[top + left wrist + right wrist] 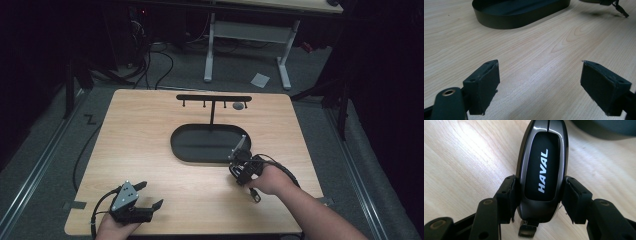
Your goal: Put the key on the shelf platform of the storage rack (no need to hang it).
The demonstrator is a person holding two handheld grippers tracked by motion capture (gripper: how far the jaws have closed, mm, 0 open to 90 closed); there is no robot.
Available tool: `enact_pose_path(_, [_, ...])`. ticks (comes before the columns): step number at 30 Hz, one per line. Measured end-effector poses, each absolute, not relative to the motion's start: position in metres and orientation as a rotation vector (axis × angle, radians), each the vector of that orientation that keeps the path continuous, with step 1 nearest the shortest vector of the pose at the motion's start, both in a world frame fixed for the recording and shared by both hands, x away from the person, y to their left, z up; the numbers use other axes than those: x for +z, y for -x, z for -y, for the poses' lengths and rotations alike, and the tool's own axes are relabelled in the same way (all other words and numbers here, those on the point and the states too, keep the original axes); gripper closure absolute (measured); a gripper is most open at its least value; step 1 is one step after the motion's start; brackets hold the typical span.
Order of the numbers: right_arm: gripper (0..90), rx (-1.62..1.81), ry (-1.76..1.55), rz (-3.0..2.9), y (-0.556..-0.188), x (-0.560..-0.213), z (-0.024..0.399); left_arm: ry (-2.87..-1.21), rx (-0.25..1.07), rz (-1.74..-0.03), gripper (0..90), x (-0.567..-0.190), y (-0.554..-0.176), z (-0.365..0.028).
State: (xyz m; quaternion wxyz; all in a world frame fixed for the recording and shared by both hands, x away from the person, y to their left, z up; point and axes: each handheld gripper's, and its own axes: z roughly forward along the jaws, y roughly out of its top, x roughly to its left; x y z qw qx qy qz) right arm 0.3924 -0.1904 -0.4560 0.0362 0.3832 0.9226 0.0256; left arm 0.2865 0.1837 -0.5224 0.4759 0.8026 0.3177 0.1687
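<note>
**Key fob pinched beside the tray**

Wooden table [150, 150] is carrying a black oval tray [200, 145]. Just beside it, the right gripper [539, 192] is pinching a HAVAL key fob [541, 170], its lower end partly hidden. The left gripper [540, 85] is hovering, jaws spread wide.

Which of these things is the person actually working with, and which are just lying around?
In use, as far as I can judge:
- car key fob, marked HAVAL, clamped in the right gripper
- black oval tray with its hook rack, beside that gripper
- left gripper, open, holding nothing

Just there:
- small grey round thing by the rack
- white desk frame and paper scrap on the floor
</note>
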Motion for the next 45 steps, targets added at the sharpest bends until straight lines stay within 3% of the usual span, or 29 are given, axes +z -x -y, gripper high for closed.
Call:
enact_pose_path(13, [48.4, 0.105, -1.107, -2.756, -0.421, -0.390, 0.184, -1.960, 0.416, -0.783, 16.5, -0.522, -0.285, -0.185])
enact_pose_path(20, [48.5, 0.059, -1.062, -2.720, -0.446, -0.374, 0.175, -1.960, 0.418, -0.781, 16.5, -0.522, -0.285, -0.186])
enact_pose_path(32, [48.5, 0.034, -1.014, -2.717, -0.478, -0.387, 0.153, -1.961, 0.424, -0.784, 16.5, -0.522, -0.284, -0.188])
enact_pose_path(45, [48.5, 0.014, -0.910, -2.751, -0.501, -0.436, 0.111, -1.958, 0.416, -0.784, 16.6, -0.522, -0.283, -0.189])
